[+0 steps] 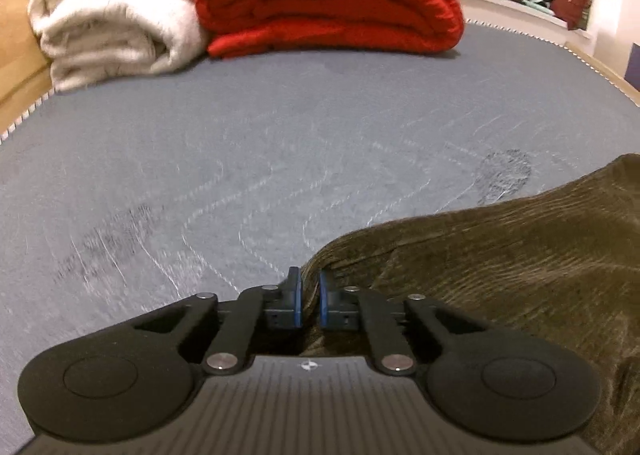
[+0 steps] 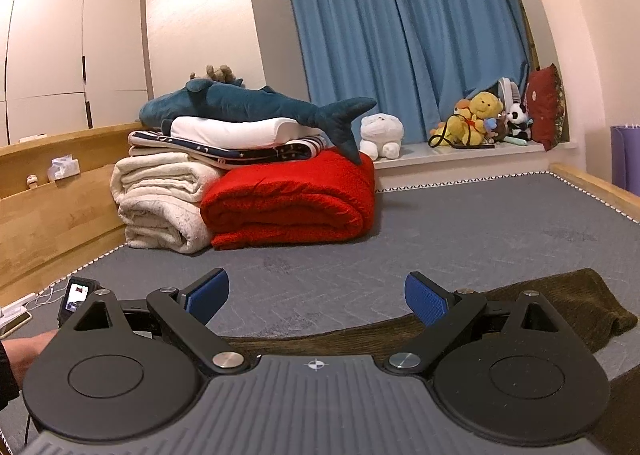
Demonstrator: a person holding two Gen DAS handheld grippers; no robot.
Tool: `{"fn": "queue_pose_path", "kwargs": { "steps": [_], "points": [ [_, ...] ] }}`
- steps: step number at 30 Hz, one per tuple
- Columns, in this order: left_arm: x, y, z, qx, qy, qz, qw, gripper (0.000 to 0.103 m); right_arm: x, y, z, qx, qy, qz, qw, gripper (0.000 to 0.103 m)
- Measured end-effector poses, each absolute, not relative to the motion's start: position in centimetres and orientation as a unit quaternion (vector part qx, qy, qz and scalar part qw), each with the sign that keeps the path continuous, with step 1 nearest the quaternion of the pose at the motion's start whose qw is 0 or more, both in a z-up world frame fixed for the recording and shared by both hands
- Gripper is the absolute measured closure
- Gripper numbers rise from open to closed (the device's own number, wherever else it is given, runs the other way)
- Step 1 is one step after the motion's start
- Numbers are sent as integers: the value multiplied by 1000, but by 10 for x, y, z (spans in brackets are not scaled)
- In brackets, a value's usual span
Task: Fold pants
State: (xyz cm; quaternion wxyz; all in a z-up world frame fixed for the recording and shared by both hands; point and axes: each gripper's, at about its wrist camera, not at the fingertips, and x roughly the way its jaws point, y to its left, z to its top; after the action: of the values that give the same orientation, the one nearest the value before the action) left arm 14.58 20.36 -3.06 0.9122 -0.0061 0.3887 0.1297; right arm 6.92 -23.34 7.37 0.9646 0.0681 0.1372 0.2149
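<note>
The pants [image 1: 500, 255] are dark olive-brown corduroy, lying on the grey mattress [image 1: 240, 135] at the lower right of the left wrist view. My left gripper [image 1: 310, 295] is shut on their near left edge, with a fold of the cloth pinched between the blue pads. In the right wrist view the pants [image 2: 580, 295] stretch across the mattress [image 2: 460, 223] below and to the right of my right gripper [image 2: 316, 297]. That gripper stands open, its pads wide apart with nothing between them.
A folded red quilt [image 2: 288, 203] and a white blanket [image 2: 160, 207] are stacked at the bed's far left, with a shark plush [image 2: 248, 103] on top. A wooden bed frame [image 2: 52, 211] runs along the left. Plush toys [image 2: 480, 119] sit on the window sill. A hand [image 2: 24, 355] shows at lower left.
</note>
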Motion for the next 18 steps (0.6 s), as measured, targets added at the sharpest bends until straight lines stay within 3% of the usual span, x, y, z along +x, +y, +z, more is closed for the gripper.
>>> {"fn": "queue_pose_path", "kwargs": {
  "steps": [8, 13, 18],
  "points": [
    [87, 175, 35, -15, 333, 94, 938, 97, 74, -235, 70, 84, 153, 192, 966, 8],
    [27, 140, 68, 11, 345, 42, 938, 98, 85, -241, 68, 107, 170, 161, 966, 8],
    [-54, 108, 50, 60, 365, -15, 929, 99, 98, -256, 64, 161, 189, 130, 960, 8]
  ]
}}
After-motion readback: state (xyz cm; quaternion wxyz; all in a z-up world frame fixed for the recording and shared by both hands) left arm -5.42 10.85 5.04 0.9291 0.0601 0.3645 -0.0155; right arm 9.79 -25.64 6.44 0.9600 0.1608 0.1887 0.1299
